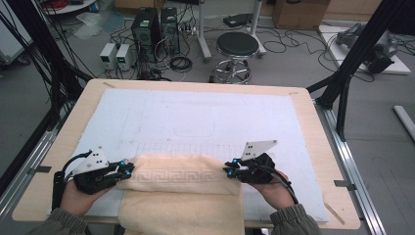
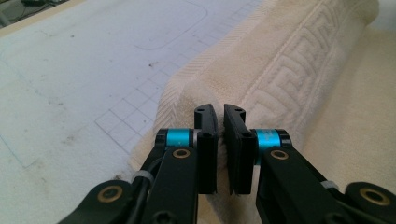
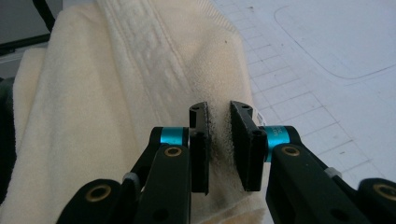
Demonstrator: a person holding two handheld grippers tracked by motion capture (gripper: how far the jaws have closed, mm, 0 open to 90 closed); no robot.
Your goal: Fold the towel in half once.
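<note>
**Towel pinched at both corners for a fold**

While the person's sleeves enter at six o'clock, the cream terry towel with a raised key-pattern border (image 1: 182, 191) drapes over the table's near edge. Left gripper (image 1: 128, 169) at eight o'clock and right gripper (image 1: 229, 169) at four o'clock each clamp a corner of its far hem, jaws nearly together on cloth, likely to carry it evenly. Beyond, toward twelve o'clock, lies the white gridded mat (image 1: 195, 117) on the pale wooden table (image 1: 303, 98).

Even, diffuse overhead light falls on the surface (image 1: 195, 117), bright without glare; shadows beside the towel (image 1: 181, 188) are faint. The high view is soft and grainy. Both gripper views blur toward the far towel folds.
</note>
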